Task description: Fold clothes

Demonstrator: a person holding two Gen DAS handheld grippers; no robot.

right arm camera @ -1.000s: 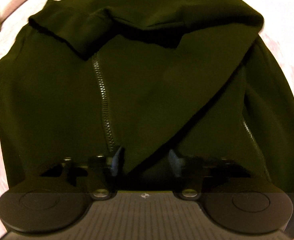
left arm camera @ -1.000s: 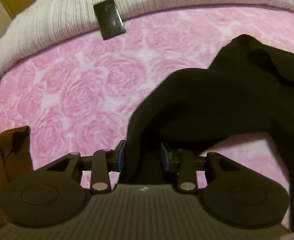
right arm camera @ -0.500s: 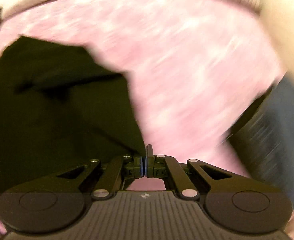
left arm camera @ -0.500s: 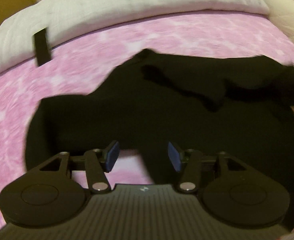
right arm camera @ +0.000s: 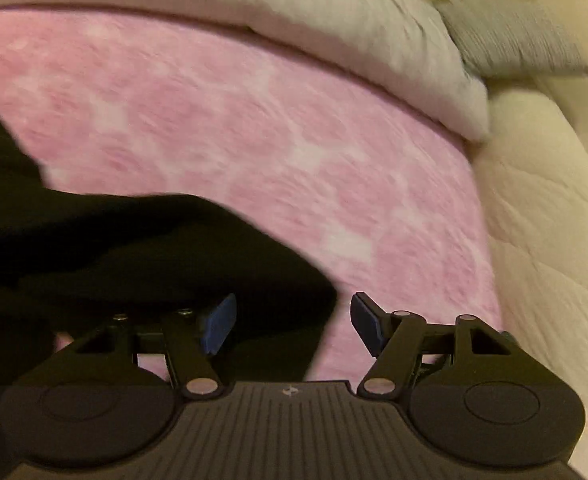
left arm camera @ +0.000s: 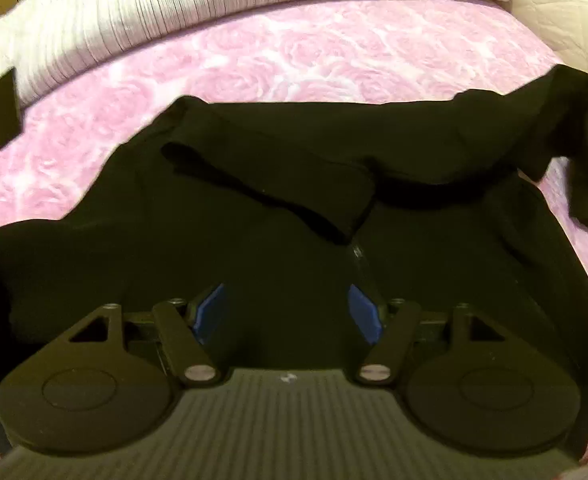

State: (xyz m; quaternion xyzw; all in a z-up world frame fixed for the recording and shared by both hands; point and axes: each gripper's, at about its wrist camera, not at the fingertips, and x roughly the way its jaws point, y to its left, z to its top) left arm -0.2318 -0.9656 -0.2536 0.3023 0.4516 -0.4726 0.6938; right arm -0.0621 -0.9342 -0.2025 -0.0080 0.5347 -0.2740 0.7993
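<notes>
A black zip jacket (left arm camera: 254,240) lies spread on the pink rose bedspread (left arm camera: 314,64), one sleeve folded across its body and another stretched to the right edge. My left gripper (left arm camera: 287,312) hovers over the jacket's near part. Its jaws are opening, the blue pads (left arm camera: 210,312) stand wide apart, and they pinch nothing. In the right wrist view my right gripper (right arm camera: 293,326) is over the jacket's right end (right arm camera: 174,260). Its jaws are opening too. Black cloth lies under and between the fingers, but the pads (right arm camera: 368,328) do not press on it.
A white ribbed duvet (left arm camera: 174,12) runs along the far side, with a flat black object (left arm camera: 5,108) on its edge. To the right are a cream padded edge (right arm camera: 554,240) and a grey striped pillow (right arm camera: 514,40). A black strap (left arm camera: 586,192) hangs at the right rim.
My left gripper let the cloth go, slid over the jacket and widened its jaws. My right gripper carried a sleeve edge to the right while shut, then opened and released it.
</notes>
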